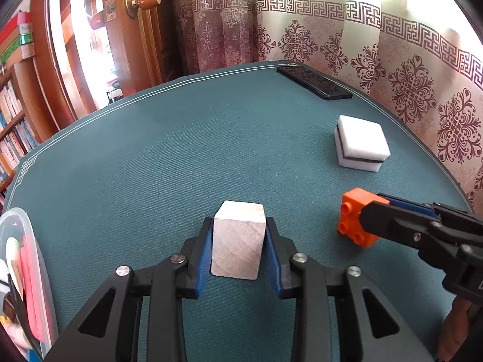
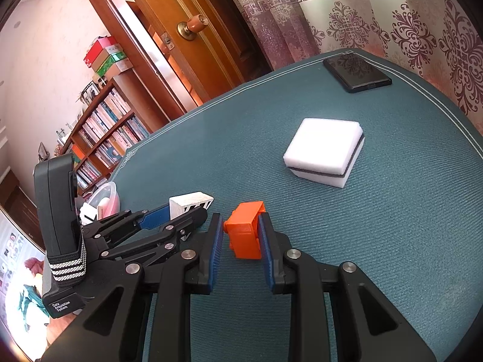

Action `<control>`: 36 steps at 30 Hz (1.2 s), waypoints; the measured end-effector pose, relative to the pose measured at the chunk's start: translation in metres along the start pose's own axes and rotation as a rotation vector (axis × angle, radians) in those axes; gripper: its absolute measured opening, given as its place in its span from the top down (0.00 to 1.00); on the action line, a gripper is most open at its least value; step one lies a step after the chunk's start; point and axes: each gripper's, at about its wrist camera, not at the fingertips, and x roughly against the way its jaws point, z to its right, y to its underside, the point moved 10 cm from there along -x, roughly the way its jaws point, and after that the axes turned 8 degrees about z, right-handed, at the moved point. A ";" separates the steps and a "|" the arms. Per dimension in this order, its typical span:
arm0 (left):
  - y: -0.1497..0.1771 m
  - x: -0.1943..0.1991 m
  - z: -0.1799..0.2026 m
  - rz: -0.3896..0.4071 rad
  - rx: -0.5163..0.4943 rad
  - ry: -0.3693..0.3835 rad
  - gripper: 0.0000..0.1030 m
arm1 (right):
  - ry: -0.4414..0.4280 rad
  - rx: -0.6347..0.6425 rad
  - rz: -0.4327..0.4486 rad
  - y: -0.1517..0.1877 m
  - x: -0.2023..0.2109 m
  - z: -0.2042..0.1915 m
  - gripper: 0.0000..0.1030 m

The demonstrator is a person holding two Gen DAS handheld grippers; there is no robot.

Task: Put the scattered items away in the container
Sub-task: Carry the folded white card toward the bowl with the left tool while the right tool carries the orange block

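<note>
left gripper (image 1: 238, 235) clamped wooden block (image 1: 238, 238) on teal table (image 1: 151, 157) | right gripper (image 2: 241, 235) gripped orange brick (image 2: 244, 235) | container (image 1: 27, 271) at table's left edge | sponge (image 1: 360, 141) well apart

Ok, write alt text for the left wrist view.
The left gripper clamps a pale wooden block over a teal table. To its right, the right gripper grips an orange toy brick; a white sponge and black phone lie beyond.
</note>
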 end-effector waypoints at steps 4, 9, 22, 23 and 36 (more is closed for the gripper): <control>0.004 0.010 -0.010 0.015 0.056 -0.036 0.66 | 0.004 0.007 0.001 0.001 0.000 -0.001 0.75; 0.007 0.030 -0.020 0.059 0.084 -0.090 0.66 | -0.008 -0.017 0.010 -0.001 0.003 0.000 0.75; -0.003 0.084 -0.063 0.179 0.169 -0.213 0.66 | -0.032 -0.024 0.039 -0.004 0.011 -0.007 0.75; -0.003 0.087 -0.066 0.183 0.174 -0.221 0.66 | -0.032 -0.022 0.040 -0.004 0.011 -0.008 0.75; 0.003 0.118 -0.122 0.234 0.240 -0.358 0.66 | -0.022 0.012 0.027 0.004 0.007 -0.015 0.75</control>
